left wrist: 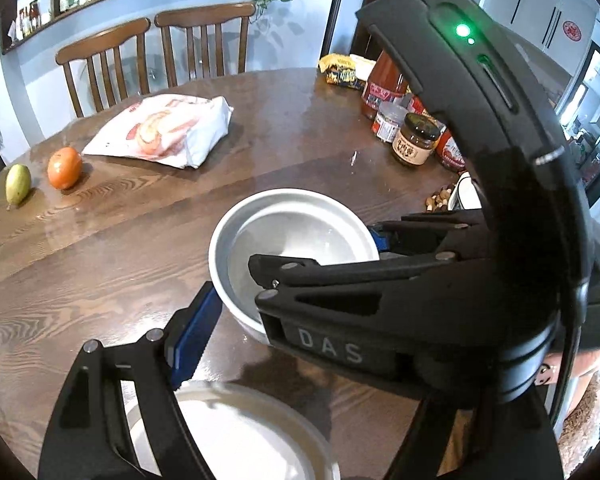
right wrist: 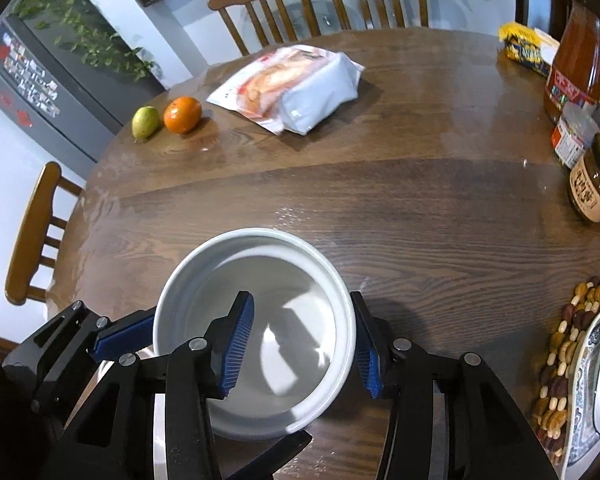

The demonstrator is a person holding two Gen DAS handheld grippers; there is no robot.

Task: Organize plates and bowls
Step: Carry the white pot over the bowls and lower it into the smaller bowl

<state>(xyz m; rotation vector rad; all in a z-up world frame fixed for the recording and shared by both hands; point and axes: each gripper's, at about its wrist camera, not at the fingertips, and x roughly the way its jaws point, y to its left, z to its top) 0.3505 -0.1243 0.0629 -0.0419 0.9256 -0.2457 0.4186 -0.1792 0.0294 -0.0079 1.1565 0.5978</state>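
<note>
A white bowl (right wrist: 260,312) stands on the wooden table (right wrist: 400,208). My right gripper (right wrist: 304,344) is open and straddles its right rim, one blue pad inside the bowl and one outside, with a gap to the wall. The bowl also shows in the left wrist view (left wrist: 284,232), with the right gripper (left wrist: 324,264) over it. My left gripper (left wrist: 260,344) is open, its left blue pad (left wrist: 194,340) beside the bowl's near-left wall; its right finger is hidden behind the right gripper. A second white dish (left wrist: 240,436) lies below the left gripper.
A white bread bag (right wrist: 292,84), an orange (right wrist: 182,114) and a green fruit (right wrist: 145,121) lie at the far side. Jars and sauce bottles (right wrist: 592,176) stand at the right. A patterned dish (right wrist: 596,392) on a beaded mat (right wrist: 560,360) sits at the right edge. Chairs stand behind.
</note>
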